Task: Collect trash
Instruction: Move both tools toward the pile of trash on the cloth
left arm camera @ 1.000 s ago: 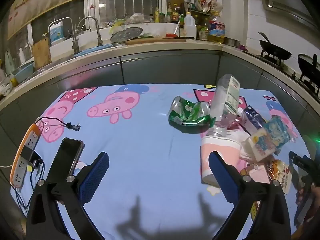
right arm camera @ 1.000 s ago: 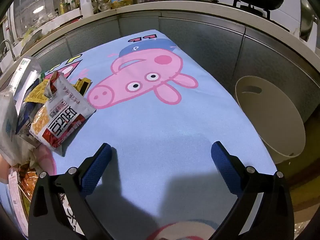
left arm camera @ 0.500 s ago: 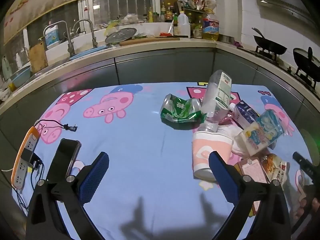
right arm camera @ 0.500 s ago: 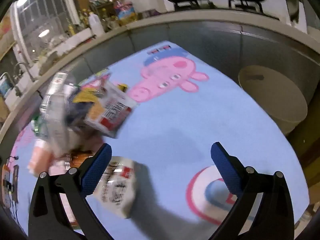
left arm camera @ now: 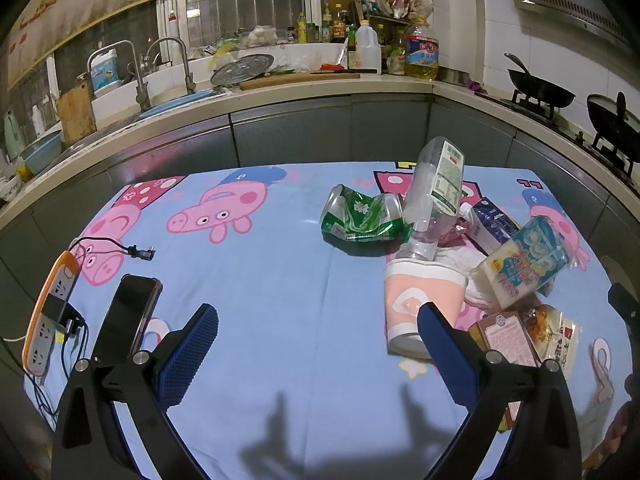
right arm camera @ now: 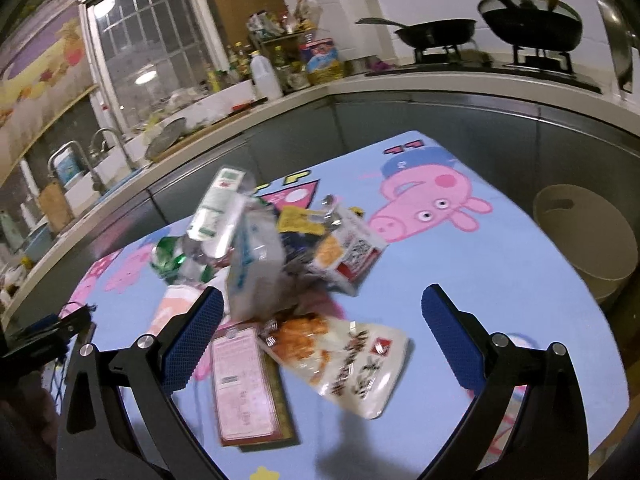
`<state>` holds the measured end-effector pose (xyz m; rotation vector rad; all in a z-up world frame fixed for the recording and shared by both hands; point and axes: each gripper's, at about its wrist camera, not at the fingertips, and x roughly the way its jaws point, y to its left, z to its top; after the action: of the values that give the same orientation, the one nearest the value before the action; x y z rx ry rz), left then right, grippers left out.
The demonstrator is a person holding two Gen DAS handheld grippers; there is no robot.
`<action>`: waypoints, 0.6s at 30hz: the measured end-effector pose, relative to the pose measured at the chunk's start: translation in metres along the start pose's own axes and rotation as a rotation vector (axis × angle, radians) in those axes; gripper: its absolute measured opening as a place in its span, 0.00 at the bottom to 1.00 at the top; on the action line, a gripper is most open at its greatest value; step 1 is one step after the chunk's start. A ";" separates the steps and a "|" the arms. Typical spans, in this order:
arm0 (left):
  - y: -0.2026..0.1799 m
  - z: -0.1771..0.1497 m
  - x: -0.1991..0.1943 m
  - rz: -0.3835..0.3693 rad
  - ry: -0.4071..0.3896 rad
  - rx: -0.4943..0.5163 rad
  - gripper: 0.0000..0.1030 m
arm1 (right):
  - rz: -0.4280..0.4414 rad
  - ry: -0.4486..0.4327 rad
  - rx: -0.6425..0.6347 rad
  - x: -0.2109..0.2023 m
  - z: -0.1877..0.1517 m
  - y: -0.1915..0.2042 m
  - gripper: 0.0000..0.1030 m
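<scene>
While both grippers hover above the cloth-covered counter [left arm camera: 280, 280], each has its fingers spread wide with nothing between them. The left gripper [left arm camera: 318, 340] faces open cloth, with the trash pile ahead to its right. The pile comprises a crushed green can [left arm camera: 360, 216], a clear plastic bottle [left arm camera: 436, 196] leaning neck-down into a pink paper cup [left arm camera: 420, 300], a blue carton [left arm camera: 494, 224], a tissue pack [left arm camera: 524, 266] and a flat pink box [left arm camera: 512, 338]. The right gripper [right arm camera: 322, 334] is positioned over the near edge of the pile, directly above a snack bag [right arm camera: 344, 356] lying beside the pink box. A beige bin [right arm camera: 584, 236] stands beyond the counter's right edge. A phone [left arm camera: 128, 318] and a power strip [left arm camera: 50, 312] lie at the far left, well apart from the trash.
</scene>
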<state>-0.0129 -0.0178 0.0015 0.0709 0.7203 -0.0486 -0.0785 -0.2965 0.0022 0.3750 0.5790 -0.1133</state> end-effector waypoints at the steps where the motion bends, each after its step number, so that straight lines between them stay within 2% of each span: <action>1: 0.000 0.000 0.000 0.000 0.002 -0.001 0.97 | 0.010 0.007 -0.003 0.000 -0.001 0.003 0.95; 18: 0.004 -0.003 0.005 0.009 0.015 -0.004 0.97 | 0.028 0.066 0.041 0.011 -0.008 0.000 0.95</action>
<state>-0.0114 -0.0134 -0.0040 0.0708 0.7347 -0.0377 -0.0735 -0.2930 -0.0104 0.4282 0.6372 -0.0863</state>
